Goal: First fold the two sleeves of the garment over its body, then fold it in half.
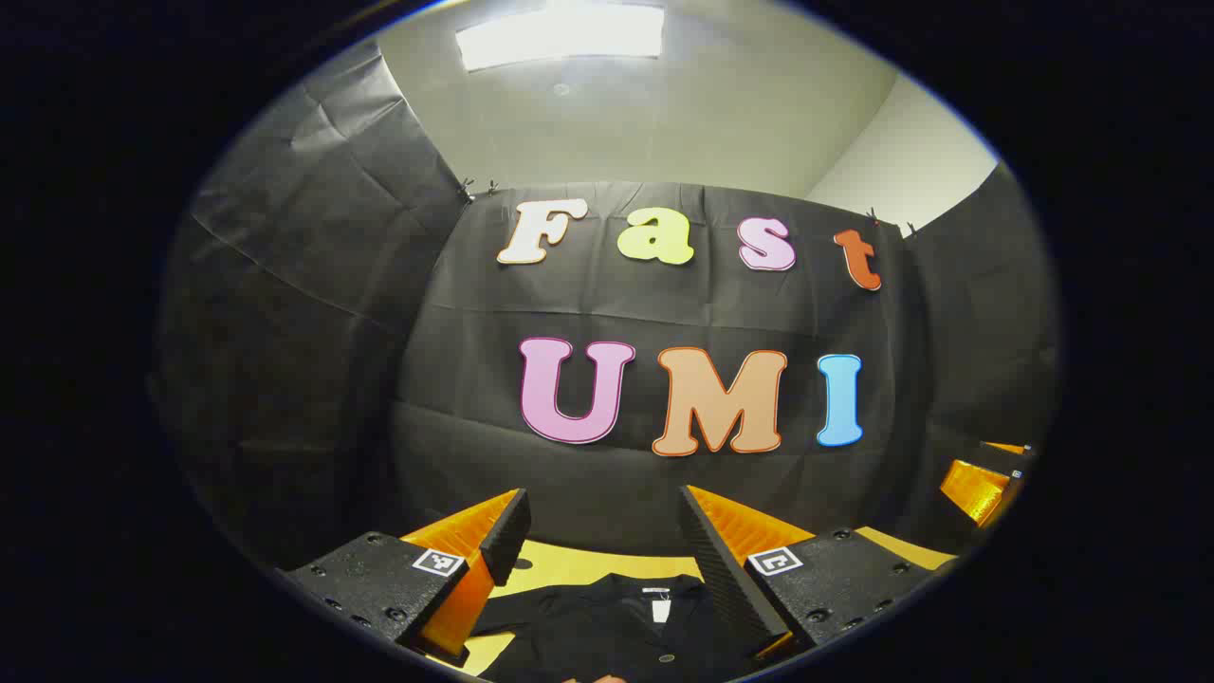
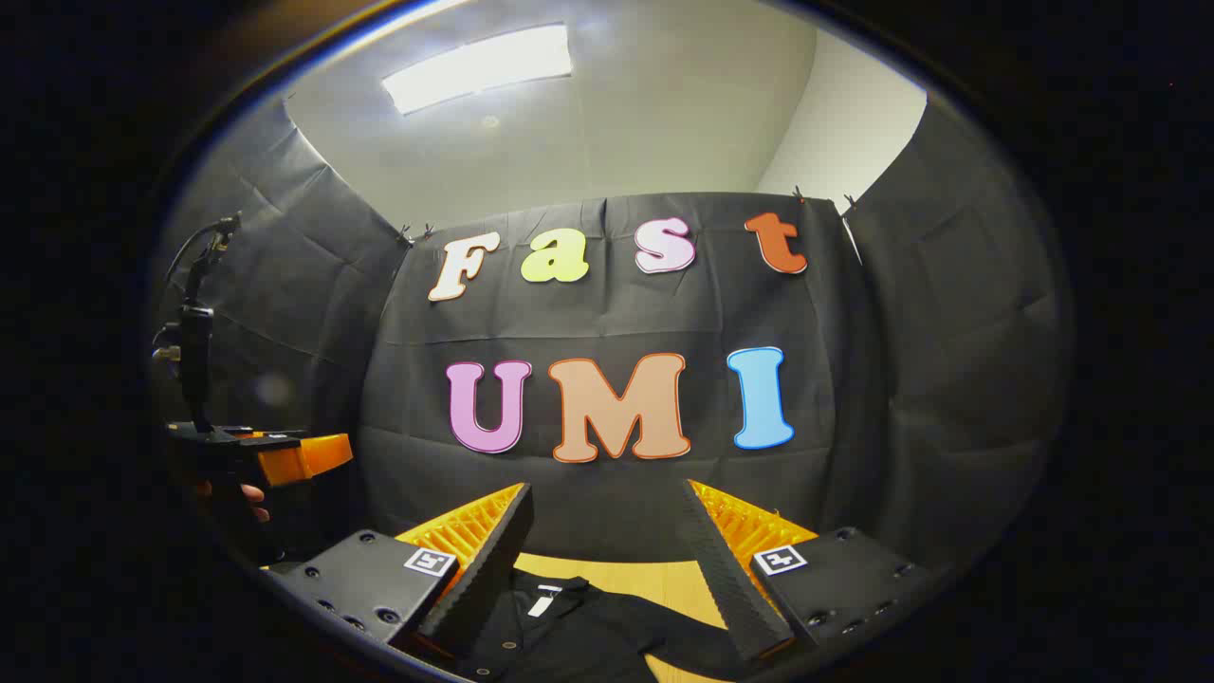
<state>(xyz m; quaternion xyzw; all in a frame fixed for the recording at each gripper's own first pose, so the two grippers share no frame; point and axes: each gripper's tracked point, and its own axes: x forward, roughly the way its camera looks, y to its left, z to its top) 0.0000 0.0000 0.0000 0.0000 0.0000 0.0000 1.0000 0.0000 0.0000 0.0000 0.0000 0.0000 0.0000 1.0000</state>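
Note:
A black garment (image 1: 607,626) with a white neck label lies flat on the yellow table (image 1: 569,565), collar toward the far wall. My left gripper (image 1: 600,531) hovers above its collar, fingers wide apart and empty. In the right gripper view the same black garment (image 2: 569,631) lies below my right gripper (image 2: 607,531), which is open with nothing between its fingers. One sleeve (image 2: 683,631) stretches to the right under the right finger. The left gripper (image 2: 285,457), held by a hand, appears at the left of the right gripper view. The right gripper's orange finger (image 1: 977,486) shows at the right edge of the left gripper view.
Black cloth walls close the booth at the back and on both sides, close behind the table's far edge (image 2: 616,562). A camera mast (image 2: 196,323) rises from the left gripper.

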